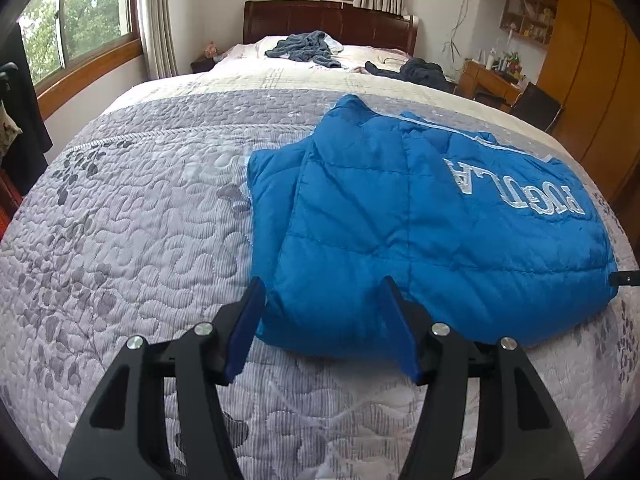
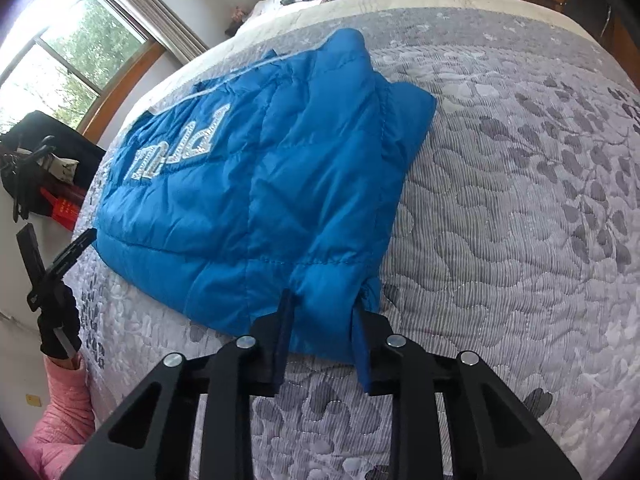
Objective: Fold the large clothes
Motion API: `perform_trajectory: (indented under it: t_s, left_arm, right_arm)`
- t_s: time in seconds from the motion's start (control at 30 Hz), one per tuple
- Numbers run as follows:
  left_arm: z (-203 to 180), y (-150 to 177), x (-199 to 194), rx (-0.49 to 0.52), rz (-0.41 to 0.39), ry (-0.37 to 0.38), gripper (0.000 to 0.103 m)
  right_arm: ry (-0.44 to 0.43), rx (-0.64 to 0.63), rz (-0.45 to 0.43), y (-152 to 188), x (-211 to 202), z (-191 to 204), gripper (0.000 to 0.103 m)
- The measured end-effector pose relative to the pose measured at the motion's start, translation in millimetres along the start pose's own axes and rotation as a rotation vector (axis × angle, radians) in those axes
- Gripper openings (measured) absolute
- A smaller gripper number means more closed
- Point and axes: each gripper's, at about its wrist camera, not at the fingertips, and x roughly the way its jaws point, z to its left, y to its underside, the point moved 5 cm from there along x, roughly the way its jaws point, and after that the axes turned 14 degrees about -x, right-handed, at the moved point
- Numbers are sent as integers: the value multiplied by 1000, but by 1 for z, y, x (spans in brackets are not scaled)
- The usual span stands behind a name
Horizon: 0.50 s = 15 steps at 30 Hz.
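Note:
A blue quilted jacket (image 1: 420, 220) with white lettering lies folded into a thick block on the bed; in the right wrist view the blue jacket (image 2: 260, 168) fills the middle. My left gripper (image 1: 323, 292) stands open, its blue pads either side of the jacket's near corner without pinching it. The left gripper (image 2: 58, 234) also shows at the jacket's far-left corner, held by a gloved hand (image 2: 60, 320). My right gripper (image 2: 322, 308) is closed on the jacket's other near corner, where the fabric bunches between its fingers.
The bed's grey leaf-patterned quilt (image 1: 120, 240) spreads wide to the left of the jacket. Dark clothes (image 1: 304, 48) lie heaped near the headboard. A desk (image 1: 488, 80) and wooden wardrobe (image 1: 592, 60) stand at the right. A pink sleeve (image 2: 64, 412) shows by the bed's edge.

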Motion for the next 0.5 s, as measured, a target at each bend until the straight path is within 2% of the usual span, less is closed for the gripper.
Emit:
perform_trajectory:
  t_s: [0.5]
  left_arm:
    - [5,2,10,-4,10,25,61]
  right_arm:
    - [-27,23,-4,11,18,-5,26]
